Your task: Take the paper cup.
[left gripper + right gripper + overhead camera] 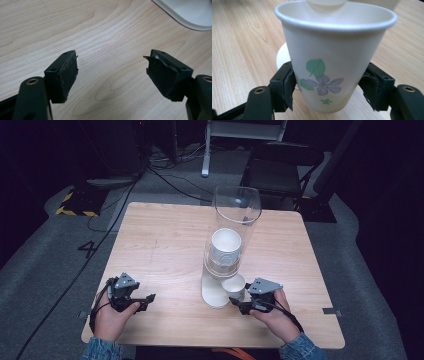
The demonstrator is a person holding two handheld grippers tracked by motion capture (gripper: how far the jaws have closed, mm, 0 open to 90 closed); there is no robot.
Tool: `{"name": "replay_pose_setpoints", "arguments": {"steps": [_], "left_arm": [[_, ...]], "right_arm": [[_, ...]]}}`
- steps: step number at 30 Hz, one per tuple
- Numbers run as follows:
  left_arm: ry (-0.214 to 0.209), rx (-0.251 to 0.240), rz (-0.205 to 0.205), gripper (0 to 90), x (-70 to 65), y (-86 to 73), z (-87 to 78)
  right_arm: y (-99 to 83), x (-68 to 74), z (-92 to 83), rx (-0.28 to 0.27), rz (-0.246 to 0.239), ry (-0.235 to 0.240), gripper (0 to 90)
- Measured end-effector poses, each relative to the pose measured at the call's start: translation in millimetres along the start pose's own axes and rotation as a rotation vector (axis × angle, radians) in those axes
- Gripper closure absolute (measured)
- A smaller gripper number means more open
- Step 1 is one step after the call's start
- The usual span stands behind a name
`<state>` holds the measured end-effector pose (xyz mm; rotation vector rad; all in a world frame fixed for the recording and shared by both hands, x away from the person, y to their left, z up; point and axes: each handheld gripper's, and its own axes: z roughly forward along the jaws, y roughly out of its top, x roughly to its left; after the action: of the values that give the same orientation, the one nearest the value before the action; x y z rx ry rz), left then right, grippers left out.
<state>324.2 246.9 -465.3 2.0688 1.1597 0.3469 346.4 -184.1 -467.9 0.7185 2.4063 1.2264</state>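
Beside the dispenser [227,245] base, 1 upright cup [332,57] was gripped low on its sides by the right gripper [239,304]. Well apart at the left, the left gripper [145,301] was held open, empty.

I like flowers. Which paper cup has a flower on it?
The paper cup gripped in the right gripper's jaws: it shows a purple flower with green leaves. The stacked cups in the clear dispenser look plain white.

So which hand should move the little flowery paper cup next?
The right. The right gripper already clamps the white paper cup with the purple flower between its pads, while the left gripper rests open over bare wooden table.
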Motion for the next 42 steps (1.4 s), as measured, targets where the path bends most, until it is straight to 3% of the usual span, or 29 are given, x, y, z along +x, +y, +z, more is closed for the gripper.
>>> {"name": "replay_pose_setpoints", "arguments": {"steps": [10, 13, 19, 21, 24, 26, 32, 42], "left_arm": [[0.003, 0.000, -0.005, 24.1, 0.1, -0.5, -0.5], [0.004, 0.002, -0.005, 24.1, -0.3, -0.9, -0.2], [0.003, 0.003, -0.004, 24.1, -0.5, -1.0, 0.4], [0.002, 0.010, -0.001, 24.1, -0.2, -1.0, 0.8], [0.004, 0.007, -0.008, 24.1, -1.1, -1.4, 1.7], [0.003, 0.007, -0.006, 24.1, -1.3, -1.7, 2.4], [0.005, 0.006, -0.010, 24.1, -1.2, -2.4, 3.0], [0.009, 0.011, -0.011, 24.1, -0.1, -3.8, 3.1]], "right_arm": [[0.4, -11.9, -26.6, -0.029, 0.021, -0.020, 34.0], [2.3, -21.7, -41.2, -0.065, 0.047, -0.047, 34.1], [1.4, -38.2, -53.2, -0.105, 0.088, -0.089, 34.1], [-1.3, -50.5, -56.5, -0.128, 0.112, -0.133, 34.1], [-4.3, -59.2, -56.5, -0.145, 0.141, -0.164, 33.9], [-10.4, -73.8, -53.5, -0.160, 0.184, -0.231, 33.6], [-21.4, -93.6, -40.2, -0.150, 0.255, -0.322, 33.3], [-33.0, -106.9, -18.6, -0.094, 0.294, -0.396, 32.8]]}}
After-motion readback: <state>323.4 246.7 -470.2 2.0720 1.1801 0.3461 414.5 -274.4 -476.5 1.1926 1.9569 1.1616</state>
